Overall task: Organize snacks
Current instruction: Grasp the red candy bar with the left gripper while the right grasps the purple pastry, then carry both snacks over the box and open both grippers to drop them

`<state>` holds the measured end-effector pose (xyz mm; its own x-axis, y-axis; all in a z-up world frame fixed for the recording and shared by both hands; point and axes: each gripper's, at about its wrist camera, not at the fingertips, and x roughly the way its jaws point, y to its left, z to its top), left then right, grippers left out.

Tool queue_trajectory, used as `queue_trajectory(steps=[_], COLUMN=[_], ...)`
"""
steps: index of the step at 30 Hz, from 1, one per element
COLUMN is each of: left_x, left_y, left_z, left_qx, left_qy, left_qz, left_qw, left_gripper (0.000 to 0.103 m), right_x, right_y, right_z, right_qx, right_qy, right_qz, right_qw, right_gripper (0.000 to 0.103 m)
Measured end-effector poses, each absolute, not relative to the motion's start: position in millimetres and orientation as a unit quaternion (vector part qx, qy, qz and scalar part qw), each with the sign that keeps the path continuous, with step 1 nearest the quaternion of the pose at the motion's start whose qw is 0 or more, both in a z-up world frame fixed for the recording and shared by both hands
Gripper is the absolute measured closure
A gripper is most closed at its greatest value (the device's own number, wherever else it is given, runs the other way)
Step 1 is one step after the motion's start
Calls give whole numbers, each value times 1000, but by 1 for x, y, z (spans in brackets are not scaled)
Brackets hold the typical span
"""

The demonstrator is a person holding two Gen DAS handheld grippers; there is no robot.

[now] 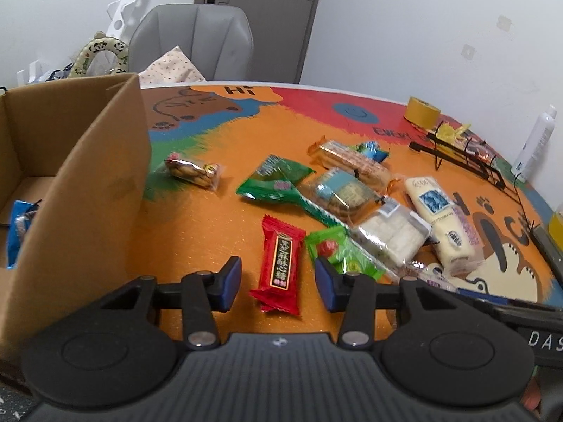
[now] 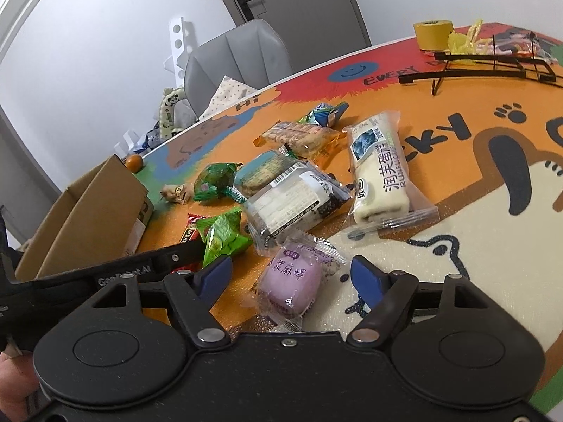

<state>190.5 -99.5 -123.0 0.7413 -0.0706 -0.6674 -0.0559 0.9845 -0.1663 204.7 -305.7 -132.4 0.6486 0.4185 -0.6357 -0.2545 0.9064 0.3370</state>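
One cardboard box (image 1: 88, 161), one red candy (image 1: 279, 267).

The brown corrugated cardboard box (image 1: 88, 176) looks matt and papery. The orange printed table cover (image 1: 197, 232) has a fine, glittery grain. The red candy wrapper (image 1: 279, 267) is glossy crinkled film, as is the clear plastic around the purple mochi (image 2: 293, 281). The black gripper bodies look like matt plastic, with blue rubbery-looking pads (image 1: 230, 283).
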Motion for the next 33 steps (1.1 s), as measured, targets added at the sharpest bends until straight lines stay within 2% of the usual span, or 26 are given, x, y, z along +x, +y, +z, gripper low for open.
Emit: queue_trajectory(steps=[4, 6, 8, 9, 11, 12, 13, 15, 33], left_x=[191, 191, 191, 191, 190, 190, 189, 187, 150], left_y=[-100, -100, -99, -98, -95, -93, -91, -88, -64], left_z=[-127, -128, -128, -128, -128, -127, -127, -125, -93], left_qx=[-82, -80, -77, -77, -85, -90, -95, -99, -108], left_qy=[356, 355, 355, 355, 356, 357, 358, 356, 318], left_qz=[1, 4, 6, 5, -1, -2, -2, 2, 20], left_qw=[931, 931, 932, 932, 931, 930, 929, 929, 942], left_gripper=[61, 65, 80, 83, 84, 84, 85, 85, 85], right_x=[205, 206, 207, 207, 206, 206, 206, 205, 178], right_y=[-300, -298, -294, -293, -290, -289, -289, -293, -286], right_z=[-134, -134, -134, -135, -134, -134, -133, -132, -110], right_qx=[93, 87, 78, 73, 59, 47, 41, 51, 72], right_qy=[371, 370, 368, 367, 365, 365, 366, 372, 351], right_qz=[182, 178, 175, 173, 162, 151, 146, 155, 178], right_qw=[906, 908, 910, 911, 915, 918, 918, 914, 916], right_gripper=[27, 27, 27, 29, 42, 54, 60, 63, 67])
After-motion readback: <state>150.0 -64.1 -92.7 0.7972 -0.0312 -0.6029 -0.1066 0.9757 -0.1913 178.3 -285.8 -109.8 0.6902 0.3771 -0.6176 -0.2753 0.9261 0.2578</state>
